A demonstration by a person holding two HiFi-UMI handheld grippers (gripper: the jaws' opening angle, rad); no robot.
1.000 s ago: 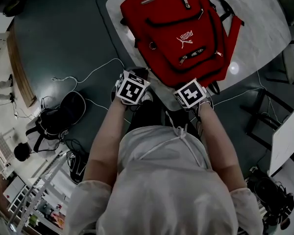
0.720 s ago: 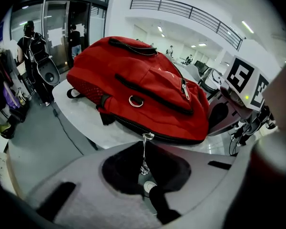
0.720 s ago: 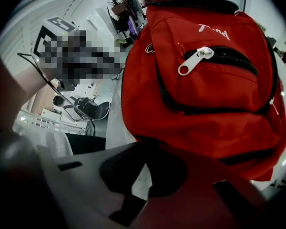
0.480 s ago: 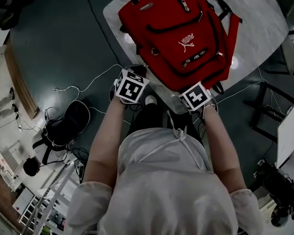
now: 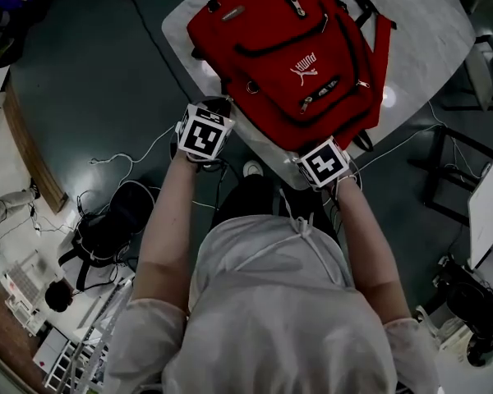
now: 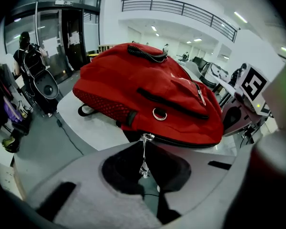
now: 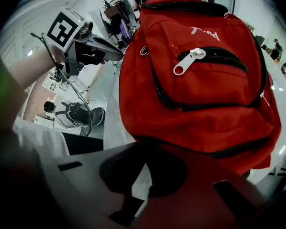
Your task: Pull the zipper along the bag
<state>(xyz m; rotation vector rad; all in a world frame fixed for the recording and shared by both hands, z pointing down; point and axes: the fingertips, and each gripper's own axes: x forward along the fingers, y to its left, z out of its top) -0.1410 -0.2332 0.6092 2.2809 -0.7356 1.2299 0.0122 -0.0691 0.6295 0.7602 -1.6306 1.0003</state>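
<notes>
Table (image 5: 427, 23) carries the red backpack (image 5: 287, 56) with black zips, lying flat at its near edge. It is soft cloth, likely to drag unless braced. Right gripper (image 7: 148, 147) has its jaws together, seemingly pinching the near hem. Left gripper (image 6: 144, 141) is clamped on the thin, slippery metal zipper pull (image 6: 143, 156).

arms stretched forward — left gripper (image 6: 144, 171) tilted down, pinching zipper pull (image 6: 144, 155), right gripper (image 7: 142, 178) seemingly closed

Red backpack (image 5: 287, 56), black zips (image 7: 224, 56) — pale grey table (image 5: 431, 31) — dark teal floor (image 5: 90, 72).
</notes>
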